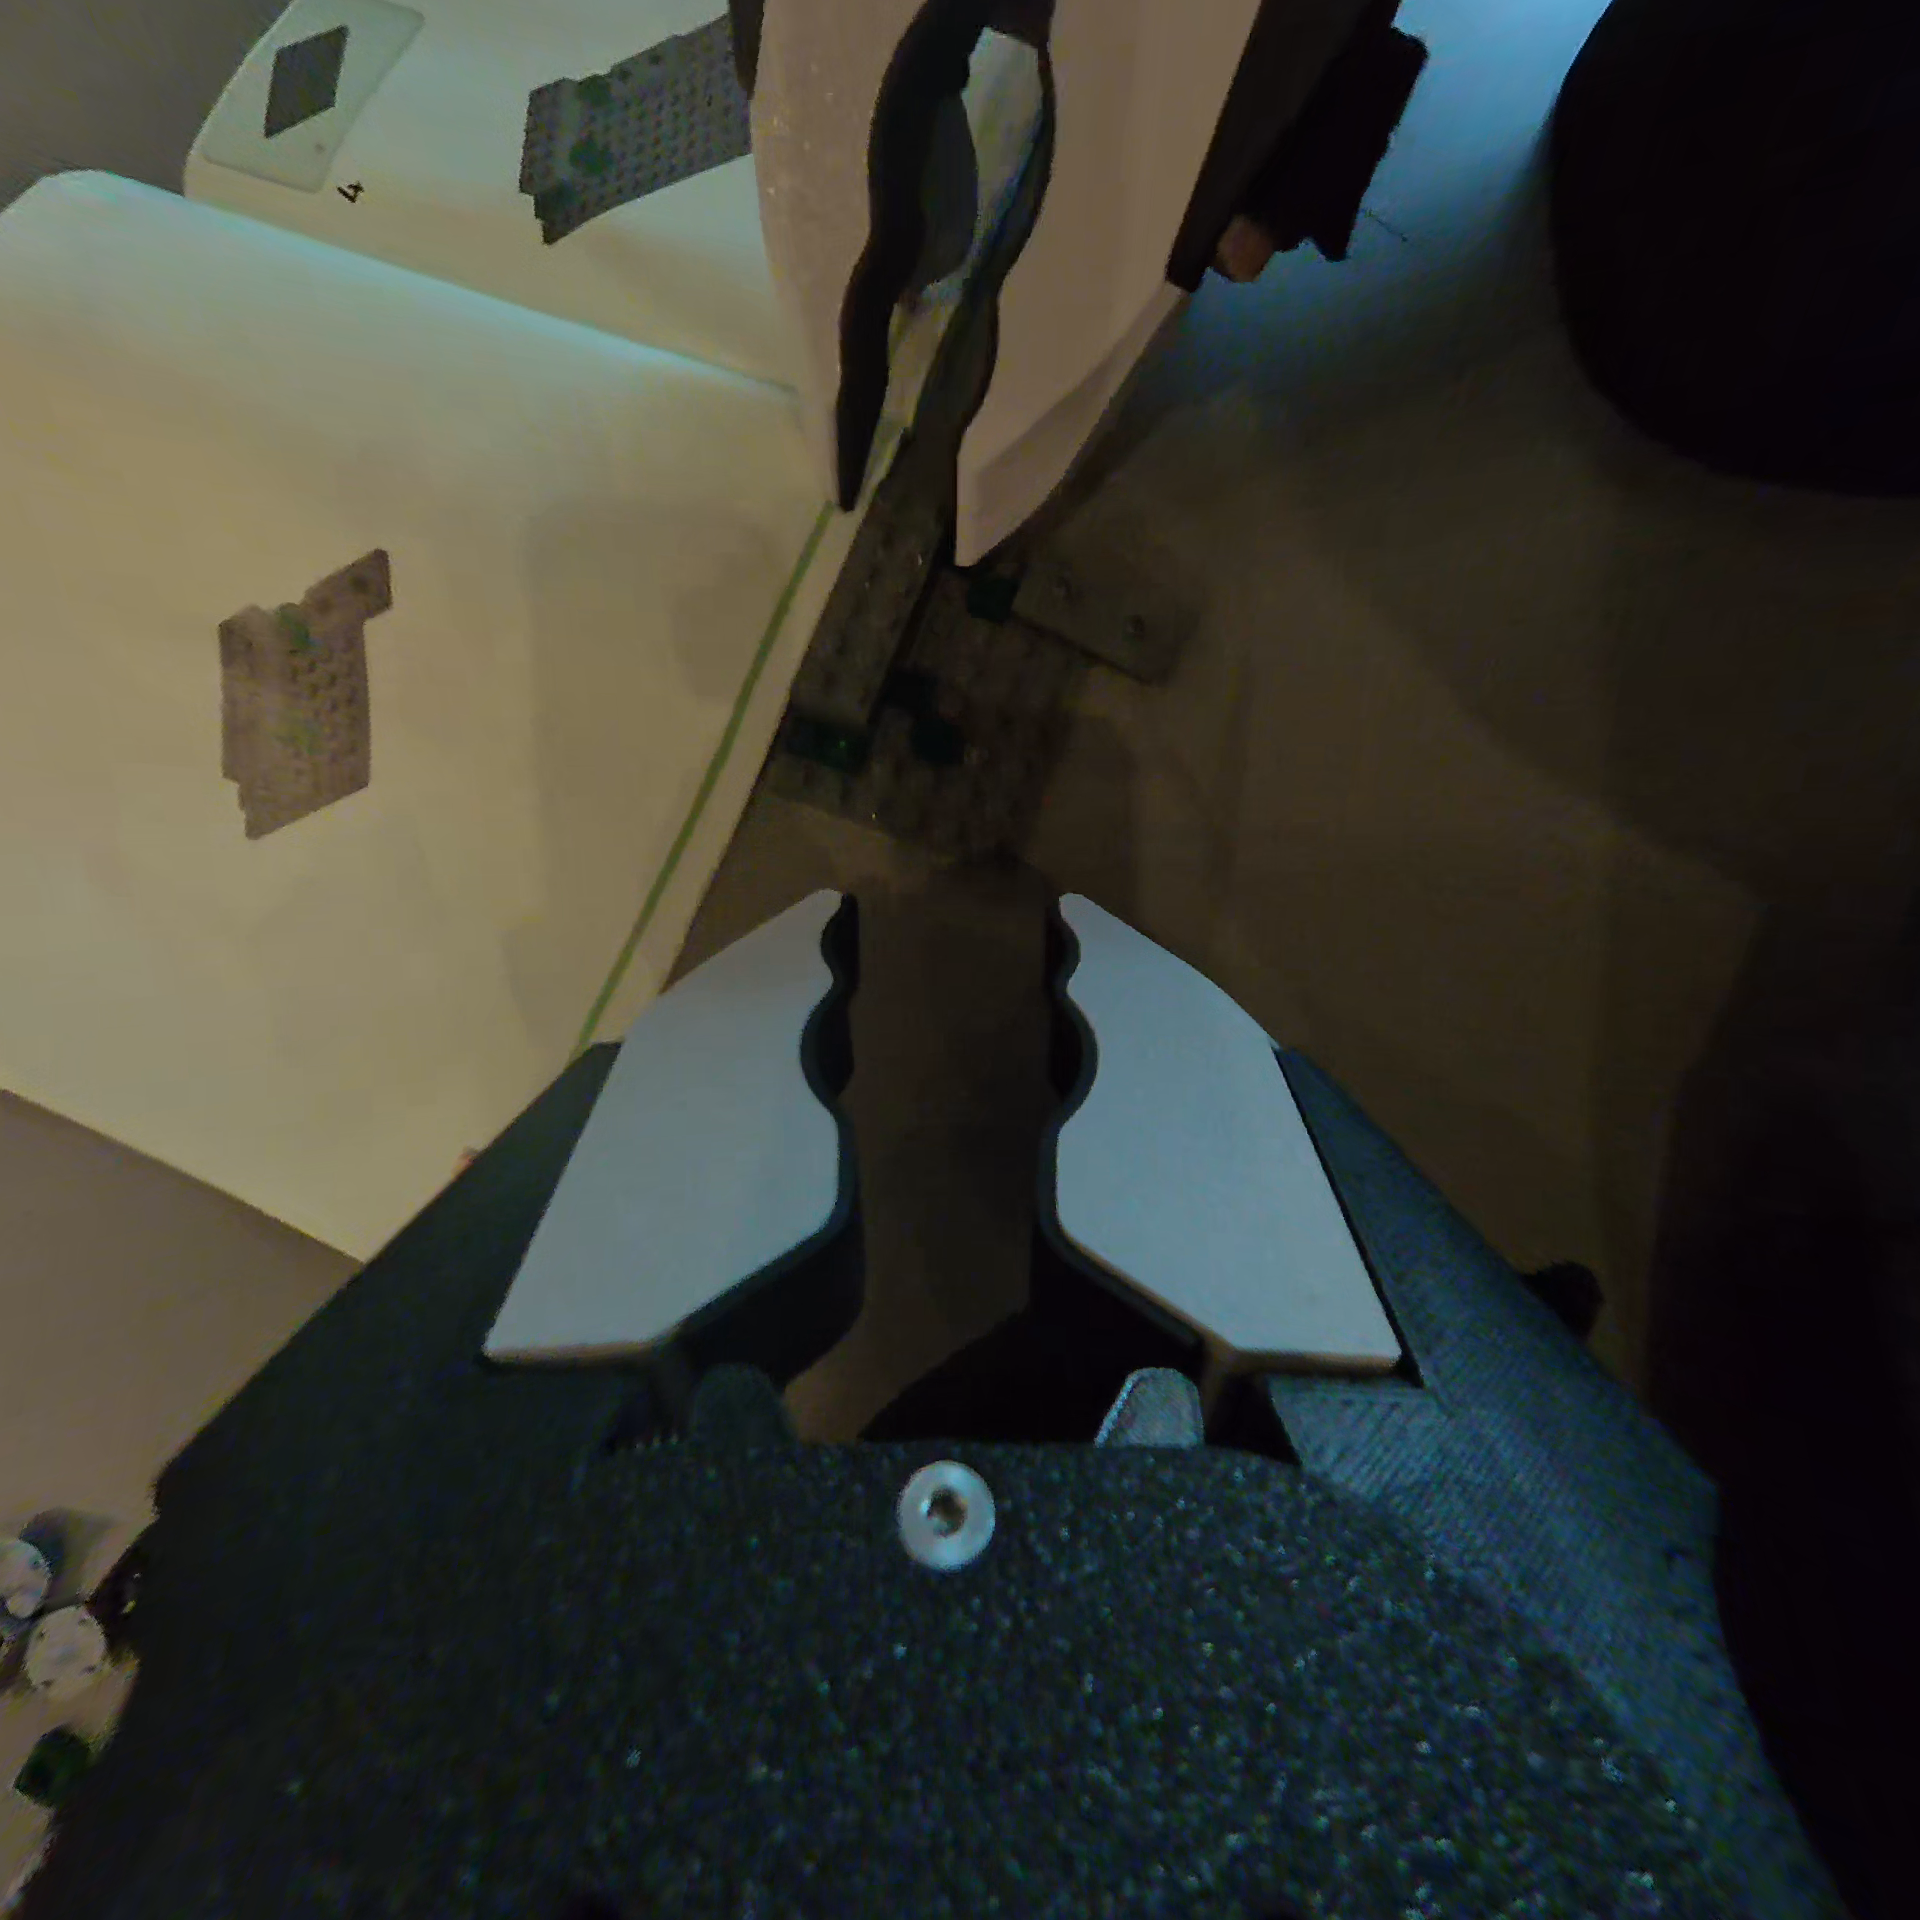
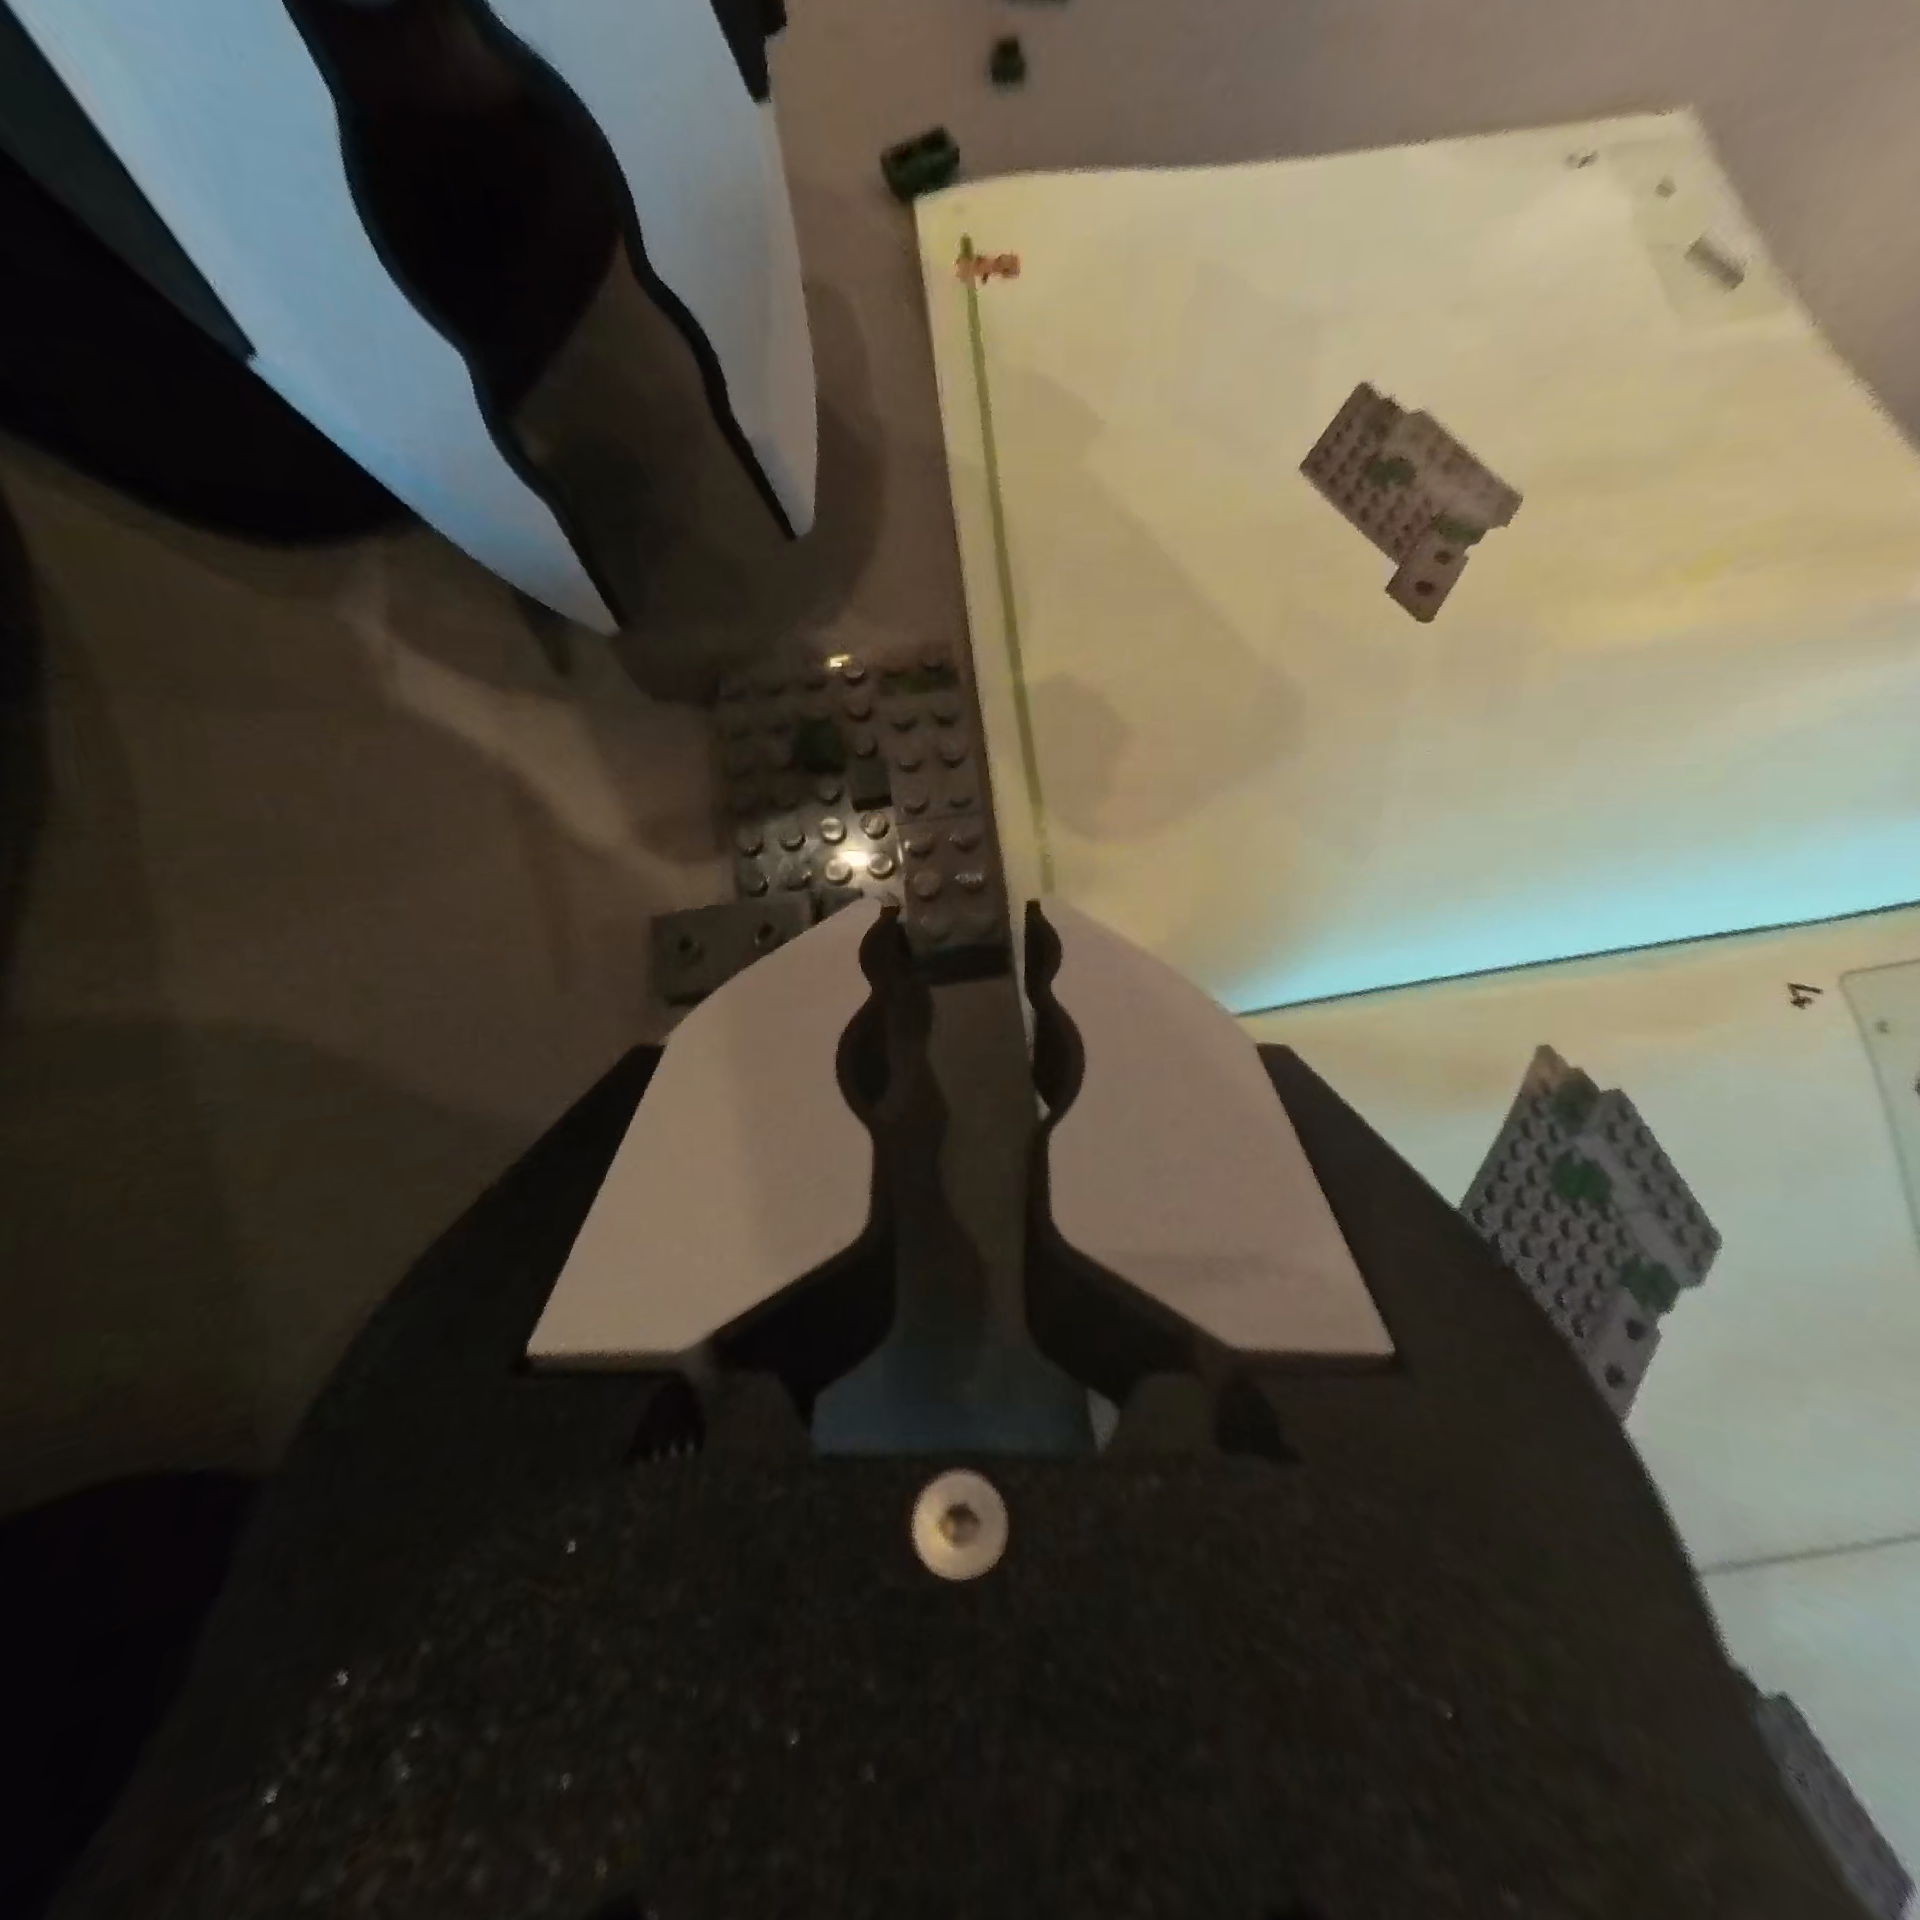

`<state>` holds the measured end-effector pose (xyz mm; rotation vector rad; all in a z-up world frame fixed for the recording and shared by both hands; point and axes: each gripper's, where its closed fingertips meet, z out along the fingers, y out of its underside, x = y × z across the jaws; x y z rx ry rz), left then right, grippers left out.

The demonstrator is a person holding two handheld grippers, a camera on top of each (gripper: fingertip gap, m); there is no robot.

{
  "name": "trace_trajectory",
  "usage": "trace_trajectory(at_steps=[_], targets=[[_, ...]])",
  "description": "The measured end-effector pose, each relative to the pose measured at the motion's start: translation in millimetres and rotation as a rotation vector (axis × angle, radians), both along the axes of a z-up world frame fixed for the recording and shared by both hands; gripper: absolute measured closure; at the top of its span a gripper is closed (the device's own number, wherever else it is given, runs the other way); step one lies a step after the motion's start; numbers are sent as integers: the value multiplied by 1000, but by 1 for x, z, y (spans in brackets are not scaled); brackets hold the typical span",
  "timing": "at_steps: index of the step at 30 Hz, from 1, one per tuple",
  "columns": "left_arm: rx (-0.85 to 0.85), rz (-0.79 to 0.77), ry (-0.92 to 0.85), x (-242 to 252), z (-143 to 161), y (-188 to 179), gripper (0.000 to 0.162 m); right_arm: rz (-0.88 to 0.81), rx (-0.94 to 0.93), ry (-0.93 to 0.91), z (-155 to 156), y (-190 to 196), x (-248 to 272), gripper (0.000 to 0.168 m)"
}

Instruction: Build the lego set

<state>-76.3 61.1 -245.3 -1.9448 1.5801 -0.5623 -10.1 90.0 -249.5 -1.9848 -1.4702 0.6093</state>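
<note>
Left wrist view: grey studded lego base assembly (image 1: 935, 717) flat on the tabletop (image 1: 1403, 935), just beyond the tips of the left tongs (image 1: 951, 904). Left tongs parted by a moderate gap, nothing between the white fingers (image 1: 717, 1143), tips just short of the assembly's near edge. Small dark green pieces (image 1: 831, 743) on top of the assembly; a grey plate with holes (image 1: 1117, 623) jutting from its far right corner. Open instruction booklet (image 1: 364, 623) directly left of the assembly, its edge touching or overlapping the assembly's left side, printed pictures of the grey build on its pages. Right tongs (image 1: 904, 520) beyond the assembly, reaching in from the far side, fingers narrow around a long grey studded plate (image 1: 883, 613) along the assembly's left edge. Loose small parts (image 1: 52, 1652) well left of the assembly, at the frame's lower corner.

Right wrist view: same lego base assembly (image 2: 831, 769) just ahead of the right tongs (image 2: 956, 914). Long grey studded plate (image 2: 951, 873) on the assembly's right edge, its near end between the fingertips, fingers set narrowly on either side; firm grip or mere contact, cannot tell. Instruction booklet (image 2: 1351, 675) immediately right of the assembly. Holed grey plate (image 2: 717, 940) at the assembly's near left corner. Left tongs (image 2: 707, 571) beyond the assembly to the left, parted and empty. A green brick (image 2: 920, 161) on the tabletop (image 2: 312, 831) well beyond the assembly, by the booklet's far corner.
</note>
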Motion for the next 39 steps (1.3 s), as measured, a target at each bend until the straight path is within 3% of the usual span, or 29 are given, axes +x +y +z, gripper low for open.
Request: trace_trajectory(at_steps=[7, 16, 29, 36, 39], targets=[[0, 0, -1, -1, 0, 1, 127, 40, -9, 9, 0, -3, -2, 152], [4, -82, -33, 9, -1, -4, 110, 27, -79, 65, 0, -12, 1, 152], [-10, -199, -6, 22, -11, -1, 98, 61, -26, 76, 0, -18, 0, 152], [-51, -280, -14, 29, -13, -5, 100, 76, -22, 104, 0, -21, -2, 152], [-48, -300, -21, 33, -12, -7, 110, 77, -24, 110, 0, -22, -2, 152]])
